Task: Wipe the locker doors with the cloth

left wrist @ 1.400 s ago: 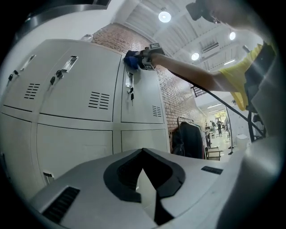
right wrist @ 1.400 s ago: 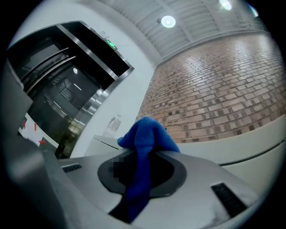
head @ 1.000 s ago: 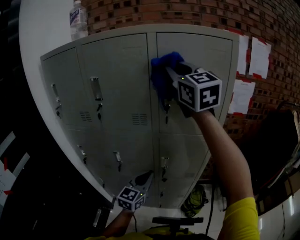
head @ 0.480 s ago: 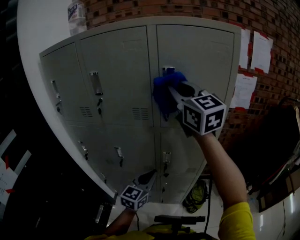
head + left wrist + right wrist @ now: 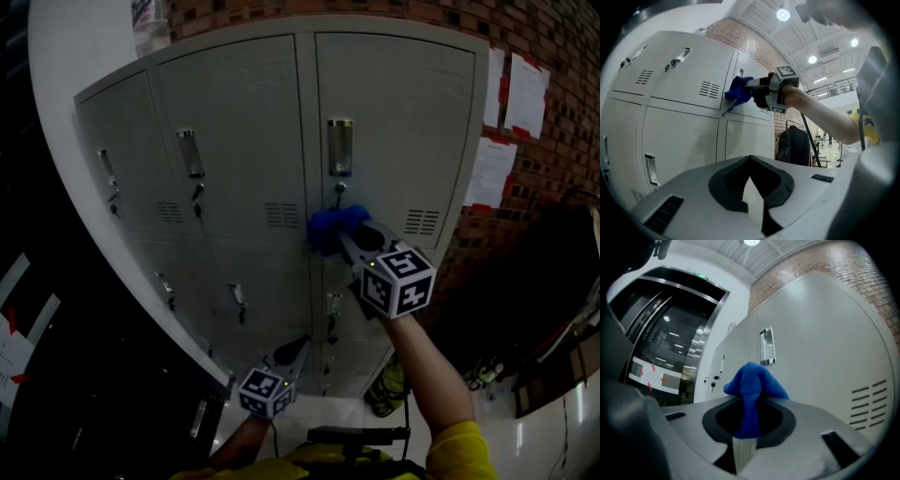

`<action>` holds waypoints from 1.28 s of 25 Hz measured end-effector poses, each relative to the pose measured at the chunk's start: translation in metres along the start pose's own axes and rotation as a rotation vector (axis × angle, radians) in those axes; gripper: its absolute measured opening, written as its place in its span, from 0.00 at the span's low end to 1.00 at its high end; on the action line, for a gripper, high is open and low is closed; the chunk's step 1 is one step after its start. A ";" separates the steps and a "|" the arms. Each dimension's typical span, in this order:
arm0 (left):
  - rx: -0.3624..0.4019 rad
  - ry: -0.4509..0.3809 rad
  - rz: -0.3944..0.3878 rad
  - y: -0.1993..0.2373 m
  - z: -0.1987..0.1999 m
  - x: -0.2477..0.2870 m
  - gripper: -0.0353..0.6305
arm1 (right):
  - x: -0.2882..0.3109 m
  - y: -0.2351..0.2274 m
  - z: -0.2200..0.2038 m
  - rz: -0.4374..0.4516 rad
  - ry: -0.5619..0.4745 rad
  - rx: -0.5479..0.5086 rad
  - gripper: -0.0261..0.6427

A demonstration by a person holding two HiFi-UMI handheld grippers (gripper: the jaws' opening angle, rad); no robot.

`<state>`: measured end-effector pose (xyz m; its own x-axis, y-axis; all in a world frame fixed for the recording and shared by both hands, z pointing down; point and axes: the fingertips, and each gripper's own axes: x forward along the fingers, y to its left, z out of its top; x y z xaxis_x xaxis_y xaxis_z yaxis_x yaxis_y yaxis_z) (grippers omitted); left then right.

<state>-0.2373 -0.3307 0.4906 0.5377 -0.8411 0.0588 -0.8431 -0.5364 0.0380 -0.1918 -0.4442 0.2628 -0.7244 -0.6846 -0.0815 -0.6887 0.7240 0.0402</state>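
Blue cloth (image 5: 330,229) pinched in right tongs (image 5: 343,240), against upper locker door (image 5: 398,131); left tongs (image 5: 298,348) closed — empty

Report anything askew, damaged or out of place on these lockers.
Nothing stands out. The locker doors all sit shut and level. The right gripper holds the cloth against the upper right one, below its handle. The left gripper hangs low, jaws together, empty.

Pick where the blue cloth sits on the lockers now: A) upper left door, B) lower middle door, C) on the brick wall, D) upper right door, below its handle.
D: the right claw holds the blue cloth on the upper right locker door, just under its handle.
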 end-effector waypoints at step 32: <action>0.026 -0.015 -0.062 -0.017 0.020 0.014 0.06 | -0.013 -0.076 0.210 -0.174 -0.170 -0.182 0.14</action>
<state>-0.2155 -0.3344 0.4705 0.5892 -0.8069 0.0425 -0.8079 -0.5891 0.0155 -0.1237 -0.4723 0.0521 -0.5898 -0.7618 -0.2680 -0.8075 0.5592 0.1877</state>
